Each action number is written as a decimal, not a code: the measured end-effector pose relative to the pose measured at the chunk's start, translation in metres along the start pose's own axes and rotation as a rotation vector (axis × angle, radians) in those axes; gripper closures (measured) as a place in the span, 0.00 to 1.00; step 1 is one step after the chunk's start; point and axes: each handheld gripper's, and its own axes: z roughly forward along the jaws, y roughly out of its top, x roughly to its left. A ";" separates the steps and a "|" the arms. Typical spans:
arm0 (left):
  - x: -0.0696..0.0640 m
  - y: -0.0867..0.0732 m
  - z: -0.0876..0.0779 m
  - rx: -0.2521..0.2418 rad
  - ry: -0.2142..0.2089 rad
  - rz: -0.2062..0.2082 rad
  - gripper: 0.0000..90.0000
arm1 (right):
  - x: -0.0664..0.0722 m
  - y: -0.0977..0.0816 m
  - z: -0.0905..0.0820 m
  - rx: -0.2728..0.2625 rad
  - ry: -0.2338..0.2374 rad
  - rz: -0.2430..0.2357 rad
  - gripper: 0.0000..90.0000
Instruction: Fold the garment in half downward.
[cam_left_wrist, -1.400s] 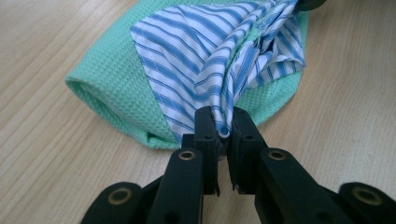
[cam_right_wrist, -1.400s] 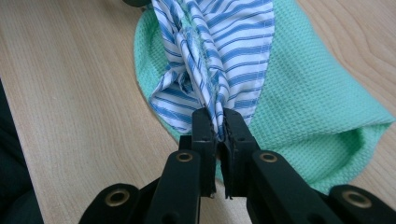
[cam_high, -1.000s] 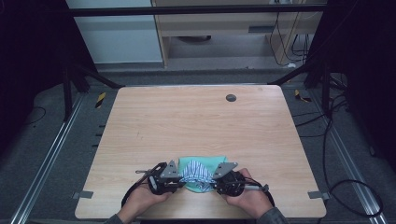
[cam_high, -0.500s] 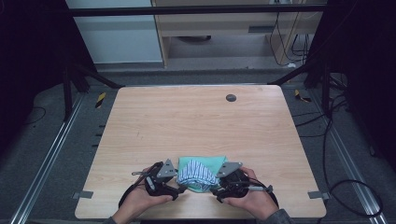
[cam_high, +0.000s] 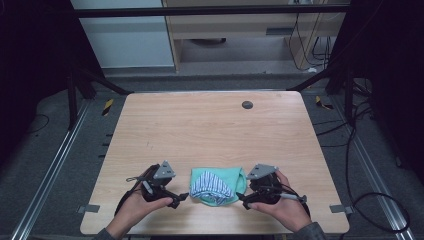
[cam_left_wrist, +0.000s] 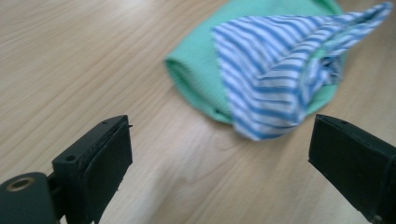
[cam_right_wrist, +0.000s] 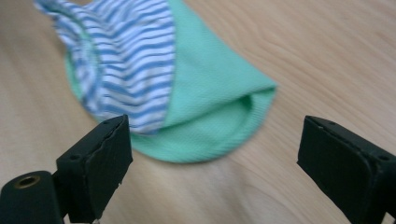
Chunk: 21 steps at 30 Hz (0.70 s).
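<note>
- Folded green cloth (cam_high: 217, 184) with a blue-and-white striped layer (cam_left_wrist: 275, 74) on top is lying at the near edge of the wooden table (cam_high: 210, 130), between your two hands; nothing is touching it
- Your left gripper (cam_high: 182, 197) is sitting just beside its left edge; its jaws have just been opening and are standing spread, nothing between them
- Your right gripper (cam_high: 241, 199) is sitting just beside its right edge; its jaws have just been opening too, spread wide and empty
</note>
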 end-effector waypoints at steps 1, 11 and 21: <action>0.005 -0.002 -0.001 0.002 0.009 -0.008 0.06 | -0.003 -0.001 -0.001 -0.004 -0.006 0.008 0.11; 0.058 -0.020 0.001 0.038 0.126 -0.102 0.07 | -0.044 -0.012 0.010 0.001 -0.135 0.150 0.07; 0.101 -0.038 0.016 0.005 0.223 -0.234 0.07 | -0.081 -0.022 0.039 0.009 -0.255 0.320 0.08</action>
